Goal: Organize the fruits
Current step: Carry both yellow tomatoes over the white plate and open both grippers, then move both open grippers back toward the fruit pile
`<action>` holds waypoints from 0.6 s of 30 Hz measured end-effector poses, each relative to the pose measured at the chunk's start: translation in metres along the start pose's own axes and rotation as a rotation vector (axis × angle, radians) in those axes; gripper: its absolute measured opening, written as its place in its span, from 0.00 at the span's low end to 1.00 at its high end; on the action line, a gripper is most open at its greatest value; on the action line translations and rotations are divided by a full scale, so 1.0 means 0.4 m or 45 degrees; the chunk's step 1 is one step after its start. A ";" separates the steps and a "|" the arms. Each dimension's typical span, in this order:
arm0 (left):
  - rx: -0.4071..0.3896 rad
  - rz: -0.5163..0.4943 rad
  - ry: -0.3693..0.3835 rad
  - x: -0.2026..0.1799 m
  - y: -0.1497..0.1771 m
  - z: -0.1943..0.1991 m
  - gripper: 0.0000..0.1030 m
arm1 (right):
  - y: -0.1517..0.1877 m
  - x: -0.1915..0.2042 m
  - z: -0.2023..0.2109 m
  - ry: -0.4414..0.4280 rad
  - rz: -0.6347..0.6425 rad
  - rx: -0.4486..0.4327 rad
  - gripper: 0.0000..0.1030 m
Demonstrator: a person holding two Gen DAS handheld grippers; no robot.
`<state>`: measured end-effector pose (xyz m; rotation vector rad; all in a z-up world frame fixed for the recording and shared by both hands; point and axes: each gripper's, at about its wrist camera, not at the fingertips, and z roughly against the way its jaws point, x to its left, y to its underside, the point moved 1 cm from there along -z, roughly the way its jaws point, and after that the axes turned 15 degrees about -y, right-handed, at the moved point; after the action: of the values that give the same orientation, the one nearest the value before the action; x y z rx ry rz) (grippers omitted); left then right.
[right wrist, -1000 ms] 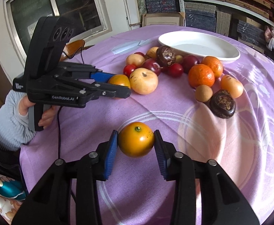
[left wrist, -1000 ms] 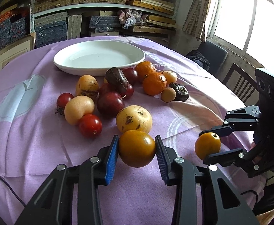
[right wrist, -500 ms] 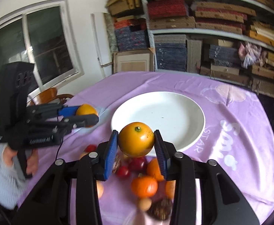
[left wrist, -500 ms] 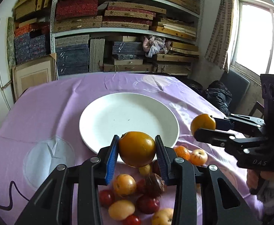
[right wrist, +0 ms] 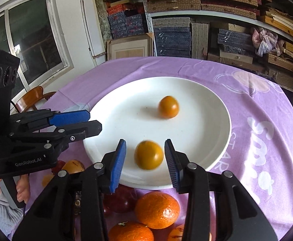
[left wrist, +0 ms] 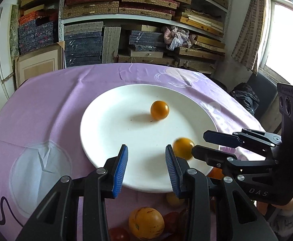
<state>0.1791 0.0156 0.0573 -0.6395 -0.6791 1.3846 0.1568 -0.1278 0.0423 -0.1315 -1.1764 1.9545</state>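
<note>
Over the white plate (right wrist: 216, 104), both the left gripper (left wrist: 146, 168) and right gripper (right wrist: 144, 160) gape empty, one orange fruit (right wrist: 168, 107) near its middle, another (right wrist: 148, 155), blurred, seemingly just released at the near rim.

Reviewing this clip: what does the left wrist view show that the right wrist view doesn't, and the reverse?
Left wrist only: a curtain and a dark bag. Right wrist only: a wooden chair, and clear gaps either side of the near fruit inside the right tongs, whose jaws have just been opening. Both: the plate, the far fruit on it, the cloth, the shelves, the empty left tongs.
</note>
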 end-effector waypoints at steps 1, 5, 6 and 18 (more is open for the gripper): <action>-0.001 0.001 -0.001 0.002 0.001 0.001 0.38 | 0.001 0.001 0.002 0.002 0.002 -0.007 0.39; -0.022 0.033 0.000 0.019 -0.003 0.018 0.45 | -0.008 0.011 0.070 -0.023 0.001 -0.102 0.44; -0.035 0.053 0.006 0.029 -0.006 0.031 0.47 | -0.014 0.023 0.100 -0.026 0.011 -0.139 0.46; -0.017 0.085 -0.003 0.099 0.160 0.205 0.78 | 0.137 0.165 0.402 -0.032 0.158 -0.387 0.96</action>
<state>0.0779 0.0613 0.0653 -0.6765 -0.6741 1.4435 0.0056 -0.2039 0.1098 -0.3469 -1.5083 1.8743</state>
